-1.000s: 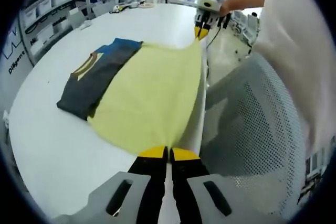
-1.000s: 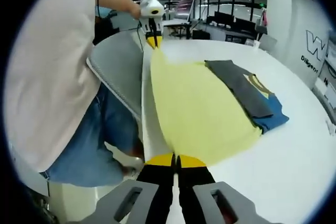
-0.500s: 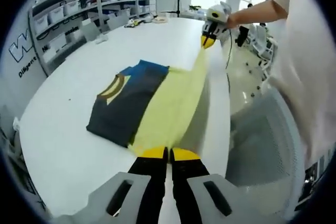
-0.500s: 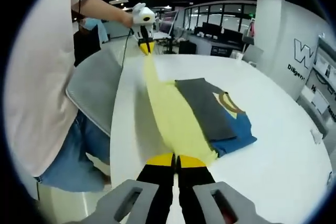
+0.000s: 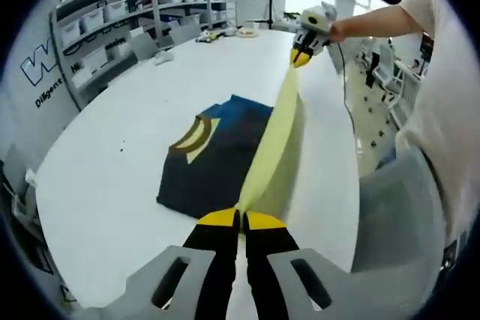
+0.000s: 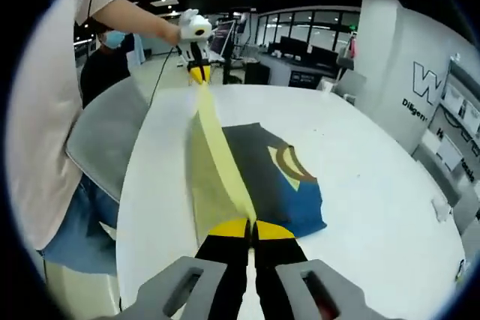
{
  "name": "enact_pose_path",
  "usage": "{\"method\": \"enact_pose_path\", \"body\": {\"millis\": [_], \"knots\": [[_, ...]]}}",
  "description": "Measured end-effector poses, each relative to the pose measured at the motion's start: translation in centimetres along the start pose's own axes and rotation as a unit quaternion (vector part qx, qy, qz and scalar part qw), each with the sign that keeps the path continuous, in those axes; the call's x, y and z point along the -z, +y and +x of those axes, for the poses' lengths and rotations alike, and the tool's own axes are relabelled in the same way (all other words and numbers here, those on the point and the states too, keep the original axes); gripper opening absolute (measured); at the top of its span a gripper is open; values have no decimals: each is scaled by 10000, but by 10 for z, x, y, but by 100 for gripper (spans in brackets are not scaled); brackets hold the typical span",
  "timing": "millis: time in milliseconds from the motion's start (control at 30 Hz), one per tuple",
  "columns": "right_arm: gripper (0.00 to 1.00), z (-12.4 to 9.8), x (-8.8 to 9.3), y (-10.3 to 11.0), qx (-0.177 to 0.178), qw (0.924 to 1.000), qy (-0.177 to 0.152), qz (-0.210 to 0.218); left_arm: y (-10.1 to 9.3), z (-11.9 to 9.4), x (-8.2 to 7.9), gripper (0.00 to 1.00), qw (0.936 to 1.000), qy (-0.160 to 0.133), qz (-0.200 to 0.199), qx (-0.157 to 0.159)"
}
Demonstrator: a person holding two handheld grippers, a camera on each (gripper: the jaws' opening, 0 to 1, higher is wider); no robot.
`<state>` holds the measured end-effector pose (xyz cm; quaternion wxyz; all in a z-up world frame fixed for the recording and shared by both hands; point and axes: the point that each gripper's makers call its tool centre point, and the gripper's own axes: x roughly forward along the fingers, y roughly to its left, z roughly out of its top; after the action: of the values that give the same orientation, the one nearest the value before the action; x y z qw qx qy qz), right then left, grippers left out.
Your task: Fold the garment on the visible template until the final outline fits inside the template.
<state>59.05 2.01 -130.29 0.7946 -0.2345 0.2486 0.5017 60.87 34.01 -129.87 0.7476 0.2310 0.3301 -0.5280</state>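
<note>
Garment [image 5: 214, 159]: lay on the white bench [image 5: 105, 177], part grey and blue with a curved yellow-brown neckline; its yellow section [image 6: 217, 157] was lifted off the surface and stretched taut as a narrow band between both grippers.
Left gripper [image 5: 240, 220]: jaws closed on one end of the yellow edge; also seen far off in the right gripper view [image 6: 197, 73], held by a person's hand.
Right gripper [image 6: 251, 228]: jaws pinched together on the opposite end of that edge; seen in the left gripper view [image 5: 302, 55].
Chair [image 6: 101, 140]: grey mesh, beside the bench near the person.
</note>
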Motion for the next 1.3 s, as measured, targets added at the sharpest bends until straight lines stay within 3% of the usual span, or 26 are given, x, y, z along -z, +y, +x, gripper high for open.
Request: {"method": "enact_pose_path", "body": {"millis": [200,700,933,1300], "knots": [[0,15,0,-30,-35,9999,112,76,33,14,-7,0,9998,47,-193,-47],[0,58,15,-91,-94,9979,395,498,103,55,-4,1,9969,298,-730,53],[0,78,23,-110,-136,9961,539,692,126,75,5,1,9934,433,-1062,77],[0,101,39,-125,-72,9916,778,1030,144,97,16,1,9857,531,-1599,69]]}}
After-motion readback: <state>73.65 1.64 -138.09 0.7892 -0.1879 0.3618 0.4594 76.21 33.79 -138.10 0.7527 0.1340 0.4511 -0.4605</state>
